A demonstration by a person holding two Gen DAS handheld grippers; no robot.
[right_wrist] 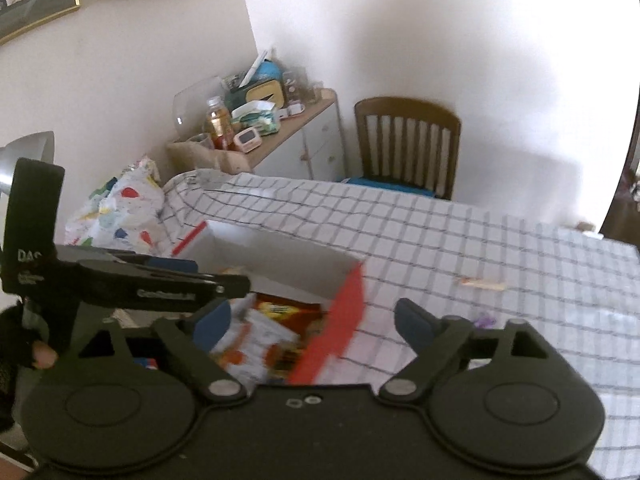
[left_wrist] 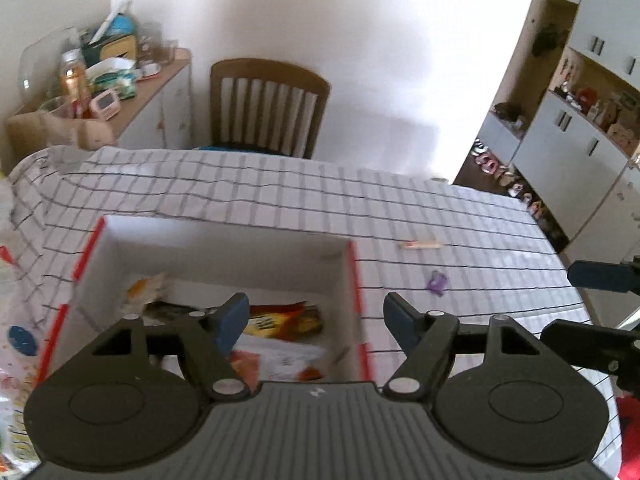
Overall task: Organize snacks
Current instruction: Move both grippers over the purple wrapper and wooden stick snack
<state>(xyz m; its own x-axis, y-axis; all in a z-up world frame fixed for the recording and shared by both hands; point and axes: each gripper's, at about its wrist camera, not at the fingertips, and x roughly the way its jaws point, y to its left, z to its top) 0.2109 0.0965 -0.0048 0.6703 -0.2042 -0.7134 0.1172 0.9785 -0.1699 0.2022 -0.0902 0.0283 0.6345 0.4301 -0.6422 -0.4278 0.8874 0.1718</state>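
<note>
A white box with red edges (left_wrist: pixel 224 236) (right_wrist: pixel 276 256) stands on the checked tablecloth and holds several snack packets (left_wrist: pixel 280 320) (right_wrist: pixel 272 320), orange, yellow and white. My left gripper (left_wrist: pixel 316 316) hovers above the box's near right corner, jaws wide apart, nothing between them. My right gripper (right_wrist: pixel 312 320) hangs over the box's red right wall (right_wrist: pixel 336 332), also open and empty. In the right wrist view the left gripper's black body (right_wrist: pixel 132 280) crosses the left side, held by a gloved hand (right_wrist: pixel 24 352). The right gripper's fingers (left_wrist: pixel 600 276) show at the left wrist view's right edge.
A small stick-shaped snack (left_wrist: pixel 422 245) (right_wrist: pixel 482 282) and a purple wrapper (left_wrist: pixel 438 282) lie on the cloth to the right of the box. A wooden chair (left_wrist: pixel 268 108) stands behind the table, a cluttered sideboard (left_wrist: pixel 100 80) at the left. Patterned bags (right_wrist: pixel 120 212) lie left of the box.
</note>
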